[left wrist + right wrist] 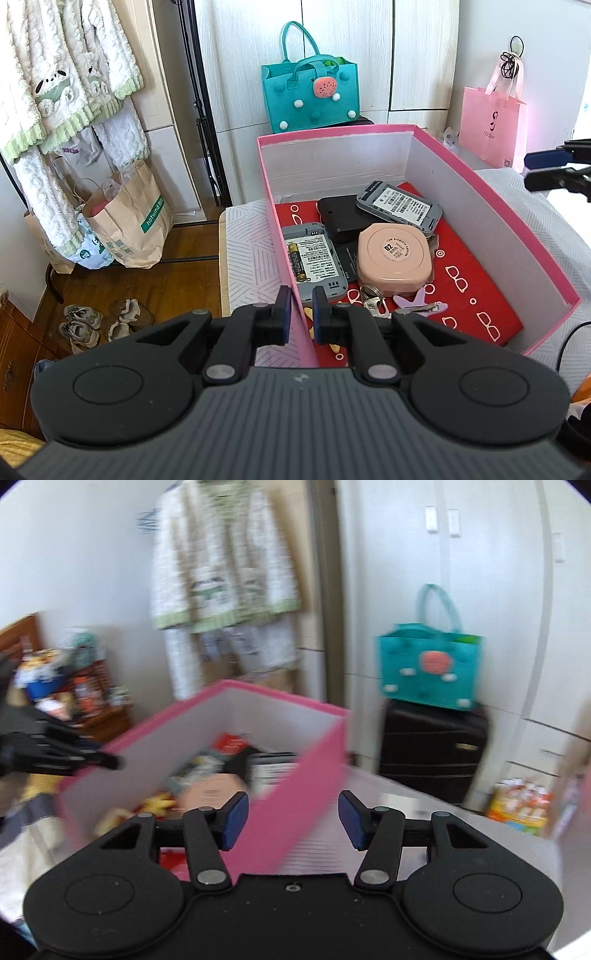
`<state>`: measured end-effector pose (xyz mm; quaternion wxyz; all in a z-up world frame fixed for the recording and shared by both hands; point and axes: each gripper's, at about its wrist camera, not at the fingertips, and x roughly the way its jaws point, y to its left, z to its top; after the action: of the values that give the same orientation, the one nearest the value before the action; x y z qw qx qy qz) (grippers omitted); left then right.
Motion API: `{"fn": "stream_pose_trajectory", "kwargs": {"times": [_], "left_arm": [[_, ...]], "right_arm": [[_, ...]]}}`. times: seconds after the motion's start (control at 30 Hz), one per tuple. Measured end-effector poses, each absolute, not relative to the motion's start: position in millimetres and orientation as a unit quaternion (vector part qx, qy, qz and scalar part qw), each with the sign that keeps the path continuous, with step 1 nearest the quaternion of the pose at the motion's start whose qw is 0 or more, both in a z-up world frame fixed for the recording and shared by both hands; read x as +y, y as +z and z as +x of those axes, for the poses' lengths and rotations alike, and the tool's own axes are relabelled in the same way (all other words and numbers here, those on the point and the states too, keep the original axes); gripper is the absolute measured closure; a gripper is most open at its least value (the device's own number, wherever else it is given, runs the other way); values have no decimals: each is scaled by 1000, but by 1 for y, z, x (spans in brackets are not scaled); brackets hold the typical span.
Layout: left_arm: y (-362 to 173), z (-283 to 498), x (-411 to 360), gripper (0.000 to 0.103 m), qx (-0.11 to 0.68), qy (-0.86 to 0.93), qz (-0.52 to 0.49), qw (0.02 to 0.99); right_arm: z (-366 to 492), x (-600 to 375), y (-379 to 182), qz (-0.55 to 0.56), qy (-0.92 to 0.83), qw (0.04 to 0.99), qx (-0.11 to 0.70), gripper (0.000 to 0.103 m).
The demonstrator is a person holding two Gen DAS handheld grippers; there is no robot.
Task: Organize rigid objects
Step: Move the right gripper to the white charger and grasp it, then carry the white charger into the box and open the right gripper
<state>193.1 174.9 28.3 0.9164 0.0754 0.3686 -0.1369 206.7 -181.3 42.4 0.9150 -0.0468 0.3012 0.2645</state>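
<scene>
At the left, my left claw (301, 306) was pinched onto the near left wall of the pink box (498, 221), which sat on the cloth-covered worktop (247, 243). Inside, on the red liner, lay two grey devices, a black case, a pink compact (393, 260), a battery (295, 264) and keys (373, 301). A tug from that grip, I judged, could tip or drag the cardboard box and spill the lot, or crease the wall. To the right, my right claw (291, 821) hung half open and empty over the box's right wall, its view blurred. Coming down carelessly, I thought, it could knock that wall or shove the box against my other grip.
</scene>
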Motion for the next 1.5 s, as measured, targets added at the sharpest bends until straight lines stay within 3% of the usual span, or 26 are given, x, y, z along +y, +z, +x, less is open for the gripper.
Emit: {"fn": "stream_pose_trajectory", "kwargs": {"times": [0.5,0.67,0.73,0.8,0.87,1.13,1.5], "left_arm": [[29,194,175,93,369,-138,72,916],[29,194,173,93,369,-136,72,916],[29,194,174,93,370,-136,69,916],[29,194,174,93,372,-137,66,916],[29,194,174,93,373,-138,66,915],[30,195,171,93,372,-133,69,916],[31,192,171,93,372,-124,64,918]], "right_arm": [[290,-208,-43,-46,186,914,359,38],[315,-180,-51,-106,186,914,344,38],[326,-174,-54,-125,172,916,340,39],[335,-175,-60,-115,164,912,358,49],[332,-173,-63,-128,171,909,358,50],[283,-177,-45,-109,179,917,339,55],[200,-172,41,-53,280,923,260,55]]}}
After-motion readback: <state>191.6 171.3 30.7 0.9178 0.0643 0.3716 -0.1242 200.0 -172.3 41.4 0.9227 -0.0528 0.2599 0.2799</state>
